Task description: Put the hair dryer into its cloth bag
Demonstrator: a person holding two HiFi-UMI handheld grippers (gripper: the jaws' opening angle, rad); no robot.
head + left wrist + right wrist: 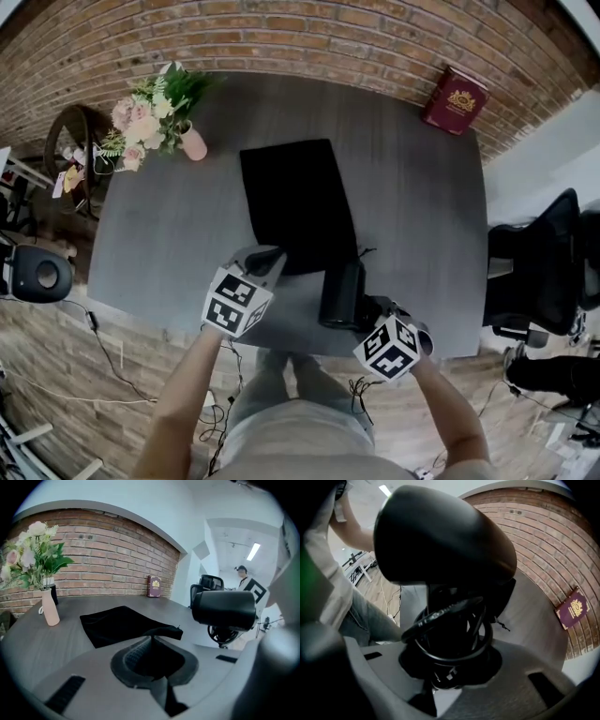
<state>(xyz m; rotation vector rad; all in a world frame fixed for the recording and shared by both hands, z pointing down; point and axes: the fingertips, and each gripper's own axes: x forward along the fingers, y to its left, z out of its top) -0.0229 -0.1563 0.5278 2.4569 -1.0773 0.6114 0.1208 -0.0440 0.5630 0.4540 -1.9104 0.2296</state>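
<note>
While the left claw (pixel 266 260) is pinching the near hem of the cloth bag (pixel 298 202), jaws almost together on the black fabric and raising it a little off the counter (pixel 169 234), the right claw (pixel 374 313) is gripping the hair dryer (pixel 341 292) by its handle. Its jaws are sitting at a middling gap round the handle and the cord (pixel 440 616) coiled on it.

The dryer is hanging just to the right of the left claw, barrel close to the bag's near corner, not inside yet. The bag is lying flat, stretching straight ahead of the left claw.

Step in hand, as I'm judging it: opening the mouth and lining the dryer up. Whether the pinch is taking one layer or both isn't showing; if both, the mouth isn't opening.

The next move is probably calling for the right claw to tip the barrel toward the raised hem and slide it forward, with the left claw lifting to make a gap.

Room: the counter edge is lying right under both claws, so there is little margin behind and open surface ahead. A vase of flowers (pixel 192 143) is standing well ahead-left of the left claw and a red book (pixel 455 100) far ahead of the right claw, both off the path. The coiled cord is risking a snag on the hem.
</note>
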